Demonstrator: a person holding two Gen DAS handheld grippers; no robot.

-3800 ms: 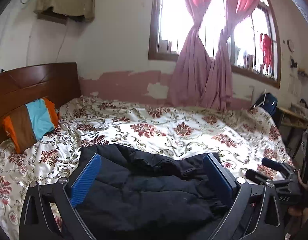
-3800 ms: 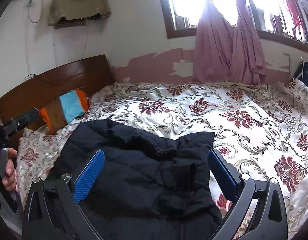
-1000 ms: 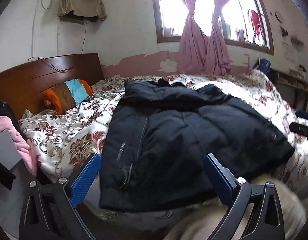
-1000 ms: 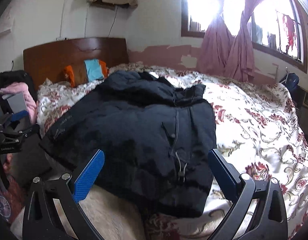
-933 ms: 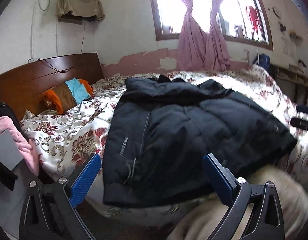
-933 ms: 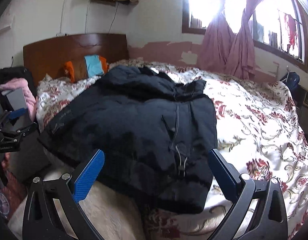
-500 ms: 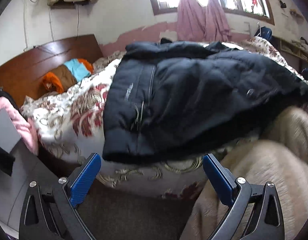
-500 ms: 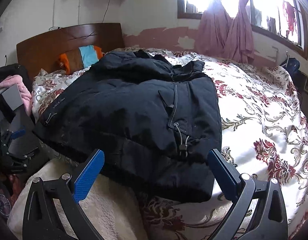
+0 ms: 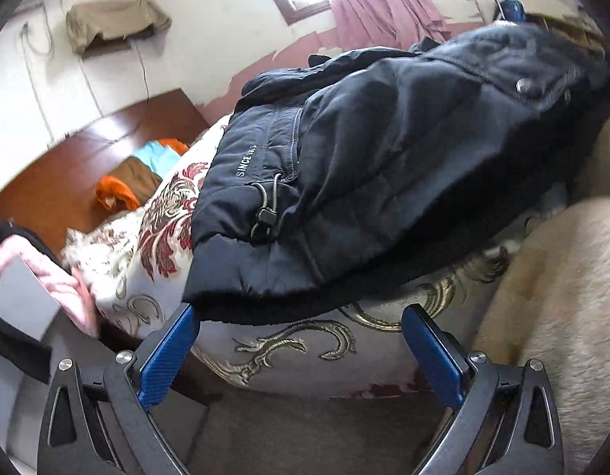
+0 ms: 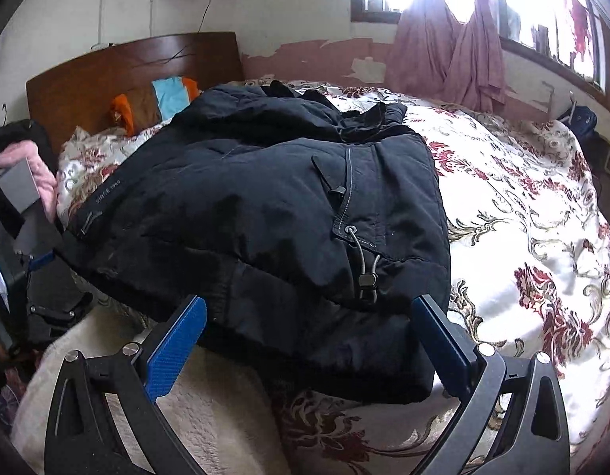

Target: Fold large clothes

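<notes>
At the near bed edge, the left tool (image 9: 297, 332) and right tool (image 10: 308, 324) are both spread, empty, below the hem of the black jacket (image 10: 265, 213). Judgement: pinch each hem corner squarely, clear of the drawcord (image 10: 366, 273), before lifting across the bed (image 10: 534, 245).

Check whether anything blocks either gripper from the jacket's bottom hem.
Nothing visible does. The left gripper and right gripper both sit open just short of the black jacket hem, with open space between.
</notes>
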